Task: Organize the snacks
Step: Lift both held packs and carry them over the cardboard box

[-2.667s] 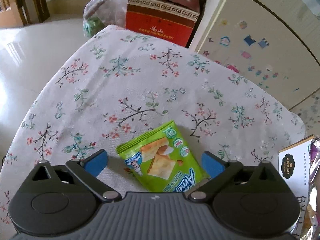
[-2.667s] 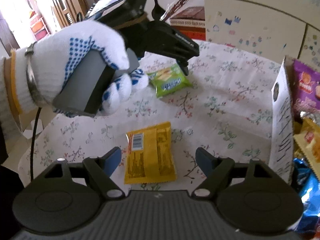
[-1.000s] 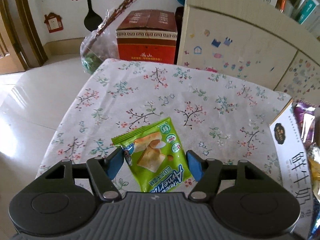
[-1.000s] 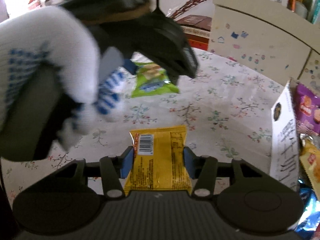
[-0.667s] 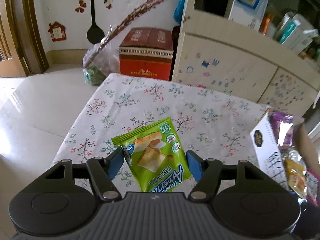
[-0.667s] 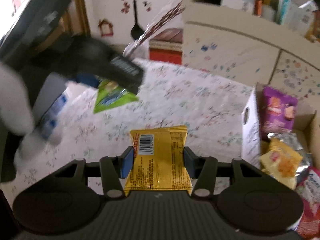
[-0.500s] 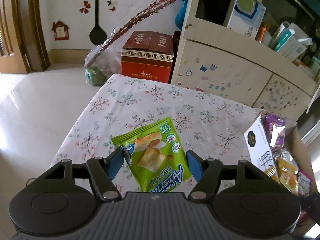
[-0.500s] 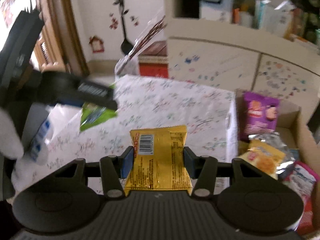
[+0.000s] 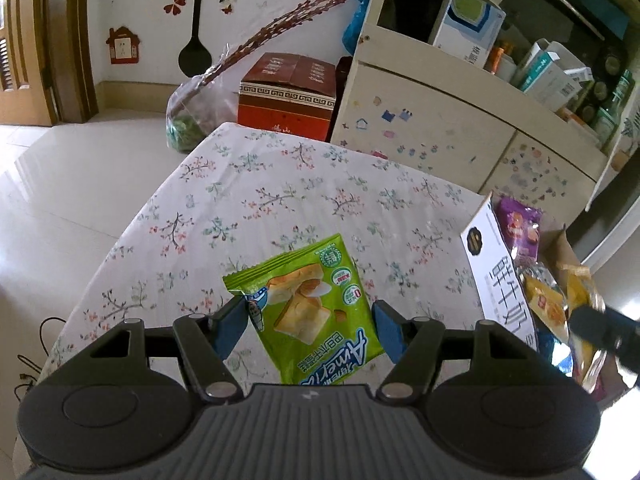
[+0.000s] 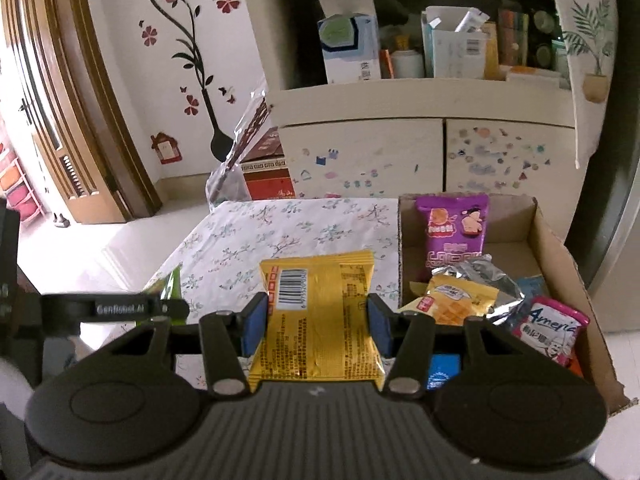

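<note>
My left gripper (image 9: 306, 322) is shut on a green snack packet (image 9: 308, 312) and holds it in the air above the floral table (image 9: 280, 200). My right gripper (image 10: 316, 322) is shut on a yellow snack packet (image 10: 320, 320), held above the table's right side, just left of the cardboard box (image 10: 560, 248). The box holds several snack packets, among them a purple one (image 10: 452, 232). The box also shows at the right in the left wrist view (image 9: 492, 272). The left gripper's body (image 10: 120, 308) shows at the left of the right wrist view.
A cream cabinet (image 10: 400, 152) with shelves of boxes stands behind the table. A red carton (image 9: 286, 96) and a plastic bag of branches (image 9: 200, 116) sit on the floor beyond the table's far edge.
Both grippers closed on their packets, lifted them off the table and have risen higher. The right gripper has swung right toward the cardboard box.
</note>
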Motion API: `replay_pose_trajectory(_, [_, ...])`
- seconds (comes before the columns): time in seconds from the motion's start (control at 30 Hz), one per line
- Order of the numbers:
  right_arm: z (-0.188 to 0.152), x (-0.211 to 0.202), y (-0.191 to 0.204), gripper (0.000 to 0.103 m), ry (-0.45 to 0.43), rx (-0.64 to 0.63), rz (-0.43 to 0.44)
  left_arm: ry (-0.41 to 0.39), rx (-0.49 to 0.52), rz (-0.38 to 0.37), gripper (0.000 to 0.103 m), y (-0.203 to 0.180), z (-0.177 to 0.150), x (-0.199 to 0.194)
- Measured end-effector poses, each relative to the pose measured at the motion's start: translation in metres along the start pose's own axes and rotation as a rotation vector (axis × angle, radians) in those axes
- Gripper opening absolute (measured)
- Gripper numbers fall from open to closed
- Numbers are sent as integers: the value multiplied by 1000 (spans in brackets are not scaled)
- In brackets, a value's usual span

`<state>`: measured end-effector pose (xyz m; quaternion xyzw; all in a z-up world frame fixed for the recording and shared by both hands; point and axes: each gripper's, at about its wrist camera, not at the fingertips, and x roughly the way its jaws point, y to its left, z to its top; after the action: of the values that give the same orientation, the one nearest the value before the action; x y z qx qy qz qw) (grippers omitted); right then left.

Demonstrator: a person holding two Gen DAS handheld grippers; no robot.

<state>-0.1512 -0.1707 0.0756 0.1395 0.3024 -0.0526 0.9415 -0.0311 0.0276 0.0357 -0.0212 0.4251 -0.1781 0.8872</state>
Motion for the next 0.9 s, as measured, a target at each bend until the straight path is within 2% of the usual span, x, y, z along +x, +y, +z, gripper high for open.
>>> replay_pose_trajectory(0.33, [2, -13, -28, 53, -27, 67, -29, -12, 36, -54, 73, -25, -12, -9])
replay_pose_trajectory(0.63, [7, -31, -60, 53, -65, 139, -81, -18, 88, -102, 73, -77, -12, -14])
replay_pose_trajectory(0.9, [10, -42, -89, 53, -95, 220, -84, -19, 136, -153, 73, -125, -10, -16])
